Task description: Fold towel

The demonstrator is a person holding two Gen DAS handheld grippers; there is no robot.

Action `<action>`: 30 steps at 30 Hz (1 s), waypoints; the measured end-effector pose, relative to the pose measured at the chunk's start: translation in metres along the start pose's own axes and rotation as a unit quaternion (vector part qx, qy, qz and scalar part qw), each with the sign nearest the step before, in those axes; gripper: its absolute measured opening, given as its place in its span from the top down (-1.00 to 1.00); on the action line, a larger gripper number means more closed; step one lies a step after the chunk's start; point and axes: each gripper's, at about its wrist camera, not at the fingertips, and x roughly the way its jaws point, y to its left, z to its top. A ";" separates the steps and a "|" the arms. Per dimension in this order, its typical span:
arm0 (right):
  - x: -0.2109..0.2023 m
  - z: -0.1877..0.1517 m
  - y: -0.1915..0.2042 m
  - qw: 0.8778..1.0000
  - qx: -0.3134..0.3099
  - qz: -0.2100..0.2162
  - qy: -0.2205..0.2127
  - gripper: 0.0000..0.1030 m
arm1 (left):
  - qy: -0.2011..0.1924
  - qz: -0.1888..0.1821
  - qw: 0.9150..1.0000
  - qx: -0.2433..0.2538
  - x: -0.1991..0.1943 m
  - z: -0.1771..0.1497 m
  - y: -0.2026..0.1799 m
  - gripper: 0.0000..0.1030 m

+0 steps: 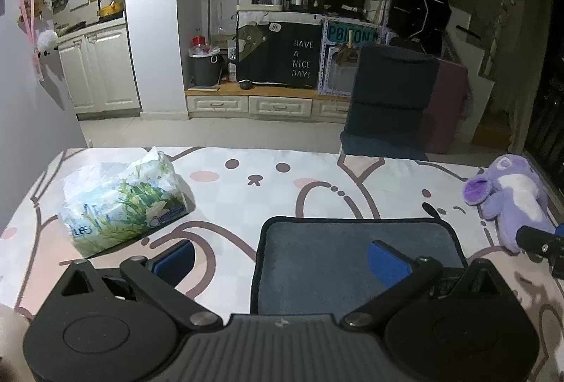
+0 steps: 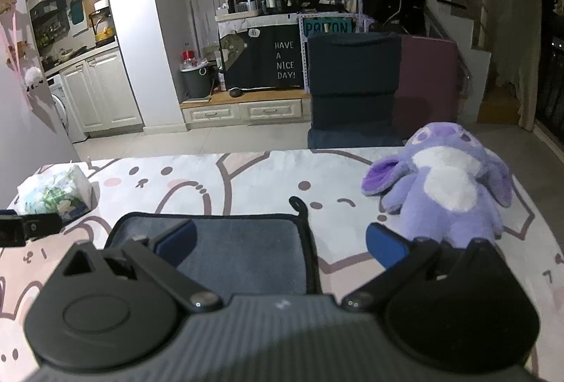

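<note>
A grey towel with a black border [image 1: 338, 258] lies flat on the cartoon-print table cover; it also shows in the right wrist view [image 2: 243, 251]. My left gripper [image 1: 282, 258] is open, its jaws straddling the towel's left edge, with the right finger over the towel and the left finger over the cover. My right gripper [image 2: 282, 244] is open, straddling the towel's right edge, with its left finger over the towel. Neither holds anything. A small black hanging loop [image 2: 299, 205] sticks out at the towel's far right corner.
A tissue pack [image 1: 123, 202] lies on the far left of the table. A purple plush toy [image 2: 447, 184] lies on the far right. A dark chair [image 1: 387, 100] stands beyond the table's far edge. The table cover [image 1: 246, 181] extends beyond the towel.
</note>
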 end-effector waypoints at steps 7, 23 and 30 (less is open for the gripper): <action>-0.037 -0.005 0.001 1.000 -0.002 -0.006 -0.008 -0.99 | -0.004 -0.004 1.000 -0.010 -0.030 -0.010 0.004 -1.00; -0.127 -0.028 0.020 0.999 -0.021 0.015 -0.024 -0.99 | -0.028 -0.018 0.999 0.004 -0.110 -0.029 0.000 -1.00; -0.152 -0.037 0.025 0.999 -0.018 0.025 -0.026 -0.99 | -0.036 -0.029 0.999 0.018 -0.137 -0.041 -0.001 -1.00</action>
